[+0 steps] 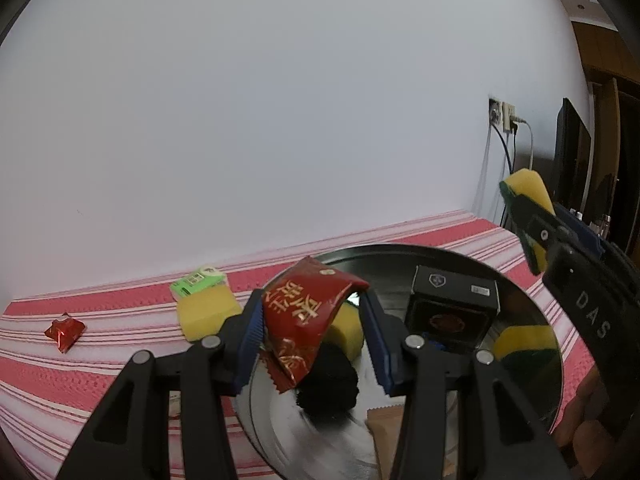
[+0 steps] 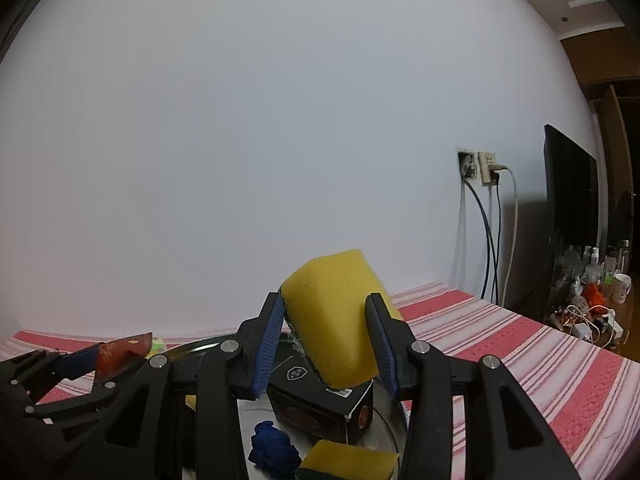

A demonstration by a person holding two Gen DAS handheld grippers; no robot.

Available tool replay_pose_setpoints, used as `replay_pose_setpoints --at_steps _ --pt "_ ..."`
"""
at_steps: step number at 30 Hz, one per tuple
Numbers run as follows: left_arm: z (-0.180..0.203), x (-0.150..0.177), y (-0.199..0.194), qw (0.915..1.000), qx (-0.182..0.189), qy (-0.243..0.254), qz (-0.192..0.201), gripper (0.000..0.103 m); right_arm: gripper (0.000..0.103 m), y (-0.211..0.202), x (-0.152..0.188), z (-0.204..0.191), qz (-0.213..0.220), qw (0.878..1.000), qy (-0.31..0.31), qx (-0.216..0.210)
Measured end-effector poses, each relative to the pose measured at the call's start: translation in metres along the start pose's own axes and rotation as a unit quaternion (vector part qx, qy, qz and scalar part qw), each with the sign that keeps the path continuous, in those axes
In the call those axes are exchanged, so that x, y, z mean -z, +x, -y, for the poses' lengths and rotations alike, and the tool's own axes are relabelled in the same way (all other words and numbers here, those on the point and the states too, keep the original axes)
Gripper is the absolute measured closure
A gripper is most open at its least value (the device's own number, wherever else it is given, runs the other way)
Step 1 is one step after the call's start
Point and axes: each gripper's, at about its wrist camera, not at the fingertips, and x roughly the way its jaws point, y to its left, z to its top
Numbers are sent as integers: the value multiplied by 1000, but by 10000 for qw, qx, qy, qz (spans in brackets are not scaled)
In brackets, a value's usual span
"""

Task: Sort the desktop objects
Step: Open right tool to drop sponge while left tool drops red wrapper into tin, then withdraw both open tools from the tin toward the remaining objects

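Ribbed blue fingers [image 1: 250,336] of the left gripper [image 1: 312,336] pinch a crinkled red foil packet [image 1: 308,316]; right gripper [image 2: 326,344] squeezes a spongy yellow block [image 2: 336,320].

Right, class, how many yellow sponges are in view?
4. One yellow foam sponge in the right tool; second sponge beside the black box, third sponge behind the red packet, both in the round metal tray; fourth sponge on the striped cloth. Others may be hidden.

A glossy, crinkled red foil packet [image 1: 306,316] is seen above a polished, mirror-like metal tray [image 1: 520,292]. A porous yellow foam sponge [image 2: 336,316] is pressed between ribbed blue pads [image 2: 267,344]. The bench [image 2: 520,360] is covered with textured striped cloth.
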Motion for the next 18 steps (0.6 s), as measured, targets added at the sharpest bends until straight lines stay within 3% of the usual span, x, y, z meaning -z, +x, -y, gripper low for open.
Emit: replay_pose_setpoints --at_steps 2,5,7,8,9,12,18 --pt "3 2 4 10000 7 39 -66 56 57 5 2 -1 -138 9999 -29 -81" --pt "6 8 7 9998 -75 148 -129 44 56 10 2 -2 -263 9996 -82 -107" --pt "5 11 5 9996 -197 160 -89 22 47 1 3 2 -67 9999 59 -50" --pt "5 11 3 9996 -242 153 -53 2 32 -3 3 4 44 9999 143 -5" --pt "3 11 0 9994 -306 135 13 0 19 -9 3 7 175 9996 223 56" --pt "-1 8 -13 9990 -372 121 217 1 15 -21 3 8 490 9983 263 193" --pt "-7 6 -21 9987 -451 29 245 1 5 -38 7 3 895 9948 280 404"
